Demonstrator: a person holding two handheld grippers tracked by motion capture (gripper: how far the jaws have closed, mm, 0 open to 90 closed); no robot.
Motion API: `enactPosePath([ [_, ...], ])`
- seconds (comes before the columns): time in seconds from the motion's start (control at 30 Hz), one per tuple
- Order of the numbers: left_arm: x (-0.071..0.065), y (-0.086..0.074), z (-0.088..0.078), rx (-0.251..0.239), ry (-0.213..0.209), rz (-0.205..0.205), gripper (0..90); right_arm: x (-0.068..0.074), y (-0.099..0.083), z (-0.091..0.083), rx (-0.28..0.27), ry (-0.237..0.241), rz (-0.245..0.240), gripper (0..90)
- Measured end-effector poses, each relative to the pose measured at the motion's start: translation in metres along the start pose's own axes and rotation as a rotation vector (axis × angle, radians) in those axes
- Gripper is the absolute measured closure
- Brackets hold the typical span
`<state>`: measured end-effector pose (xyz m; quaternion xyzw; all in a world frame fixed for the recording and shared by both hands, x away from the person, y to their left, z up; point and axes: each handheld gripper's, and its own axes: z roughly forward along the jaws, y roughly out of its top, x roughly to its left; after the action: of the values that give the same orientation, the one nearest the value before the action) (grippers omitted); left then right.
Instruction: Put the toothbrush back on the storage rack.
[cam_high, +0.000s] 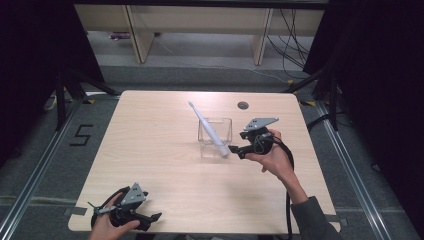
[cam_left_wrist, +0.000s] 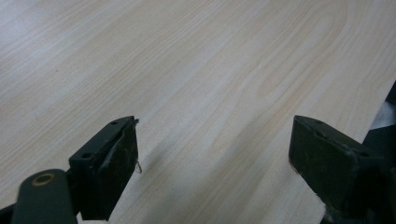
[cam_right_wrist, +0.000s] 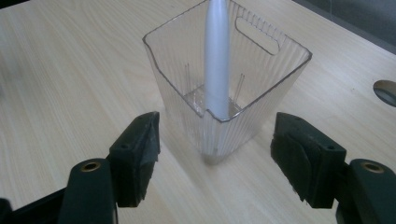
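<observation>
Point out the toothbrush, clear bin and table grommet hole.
toothbrush (cam_right_wrist: 217, 56): right gripper view, mid handle.
clear bin (cam_right_wrist: 177, 70): right gripper view, left ribbed wall.
grommet hole (cam_high: 243, 105): high view, centre of the hole.

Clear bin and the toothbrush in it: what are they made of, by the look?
Clear bin: looks like rigid transparent plastic, glossy, with fine vertical ribbing and a moulded slot handle; the table grain shows through its walls. Glass seems unlikely but can't be ruled out.
Toothbrush: smooth, opaque white handle with a soft sheen, probably plastic. It leans on the bin's rim.
</observation>
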<state>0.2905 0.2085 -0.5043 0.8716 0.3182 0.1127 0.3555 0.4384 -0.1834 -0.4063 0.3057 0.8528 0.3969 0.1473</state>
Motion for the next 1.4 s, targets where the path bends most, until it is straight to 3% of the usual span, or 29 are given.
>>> enactPosePath([
  [0.03, -0.001, 0.000, 0.000, 0.001, 0.004, -0.004, 15.4, 0.000, -0.001, -0.002, 0.025, 0.015, 0.007, 33.1],
  [0.17, 0.000, -0.001, 0.000, 0.003, 0.012, -0.003, 15.4, 0.000, -0.002, -0.002, 0.011, 0.010, -0.016, 33.0],
  [0.23, 0.000, -0.001, 0.000, 0.003, 0.011, -0.003, 15.4, 0.002, -0.005, -0.004, 0.021, 0.005, 0.009, 32.9],
  [0.4, 0.000, -0.001, 0.000, 0.008, 0.011, 0.005, 15.4, 0.003, -0.010, -0.003, 0.010, 0.002, 0.007, 32.8],
  [0.43, 0.000, -0.001, 0.000, 0.005, 0.011, -0.005, 15.4, 0.001, -0.011, -0.004, 0.029, 0.012, -0.018, 32.8],
  [0.47, 0.000, -0.001, 0.000, 0.006, 0.009, -0.004, 15.4, 0.003, -0.013, -0.001, 0.012, 0.008, 0.007, 32.8],
  [0.5, 0.000, -0.001, 0.000, 0.005, 0.010, -0.004, 15.4, 0.003, -0.015, -0.003, 0.036, 0.011, 0.007, 32.8],
  [0.63, 0.001, 0.000, 0.001, 0.008, 0.005, 0.009, 15.4, 0.004, -0.021, 0.000, 0.042, 0.009, 0.008, 32.7],
  [0.67, 0.000, -0.001, 0.001, 0.007, 0.008, -0.005, 15.4, 0.005, -0.023, 0.000, 0.040, 0.004, 0.024, 32.6],
  [0.7, 0.001, -0.001, 0.000, 0.007, 0.007, 0.003, 15.4, 0.006, -0.024, -0.002, 0.067, 0.009, 0.029, 32.6],
  [0.83, 0.001, -0.001, 0.000, 0.007, 0.009, -0.002, 15.4, 0.004, -0.030, -0.002, 0.051, 0.012, 0.004, 32.6],
  [1.03, 0.001, -0.001, 0.000, 0.012, 0.009, 0.003, 15.4, 0.004, -0.038, -0.006, 0.060, 0.013, 0.036, 32.6],
  [1.1, 0.001, -0.001, 0.000, 0.008, 0.010, -0.005, 15.4, 0.004, -0.040, -0.004, 0.036, 0.006, 0.031, 32.6],
  [1.4, 0.001, -0.001, 0.000, 0.011, 0.012, 0.000, 15.4, 0.007, -0.051, -0.009, 0.058, 0.011, 0.045, 32.5],
])
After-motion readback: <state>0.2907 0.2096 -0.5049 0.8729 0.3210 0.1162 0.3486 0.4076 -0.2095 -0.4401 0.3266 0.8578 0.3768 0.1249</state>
